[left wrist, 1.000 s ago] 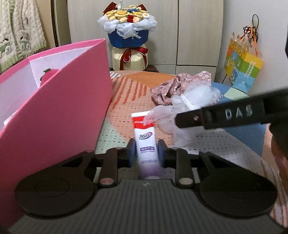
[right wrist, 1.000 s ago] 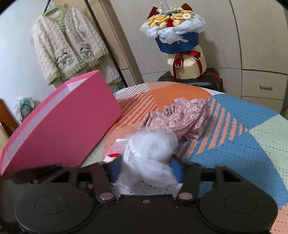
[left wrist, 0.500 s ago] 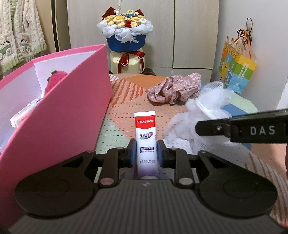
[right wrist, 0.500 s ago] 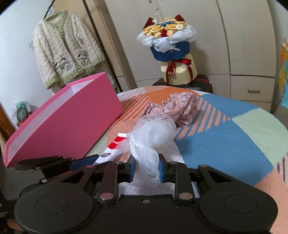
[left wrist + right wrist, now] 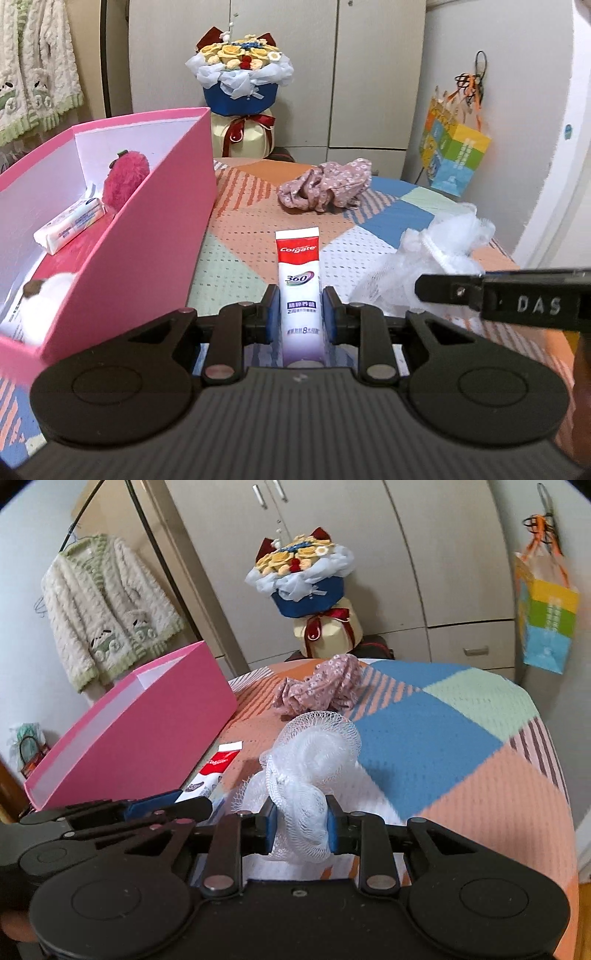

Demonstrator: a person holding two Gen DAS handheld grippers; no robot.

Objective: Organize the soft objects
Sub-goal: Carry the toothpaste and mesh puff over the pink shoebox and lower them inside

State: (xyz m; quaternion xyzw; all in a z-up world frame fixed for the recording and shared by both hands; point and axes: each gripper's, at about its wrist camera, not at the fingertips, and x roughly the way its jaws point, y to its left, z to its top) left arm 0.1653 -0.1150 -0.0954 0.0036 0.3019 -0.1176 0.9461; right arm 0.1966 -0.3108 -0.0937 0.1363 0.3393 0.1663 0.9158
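Note:
My left gripper (image 5: 300, 314) is shut on a white and red Colgate toothpaste tube (image 5: 300, 280) and holds it above the table, right of the pink box (image 5: 155, 225). My right gripper (image 5: 300, 825) is shut on a white mesh bath pouf (image 5: 314, 760), lifted over the table; the pouf also shows in the left wrist view (image 5: 432, 254). The box holds a red plush strawberry (image 5: 123, 177), a small white tube (image 5: 70, 223) and a white plush item (image 5: 40, 295). A pink floral cloth (image 5: 325, 186) lies at the far side of the table; it also shows in the right wrist view (image 5: 321, 688).
The round table wears a patchwork cloth (image 5: 443, 731) in orange, blue and green. Behind it stands a flower bouquet (image 5: 242, 99) before wardrobe doors. A colourful paper bag (image 5: 454, 158) hangs at the right. A knitted cardigan (image 5: 107, 616) hangs at the left.
Both grippers have risen with their loads. The left view now looks down into the pink box. The pouf has lifted off the table and the right gripper has closed tighter on it.

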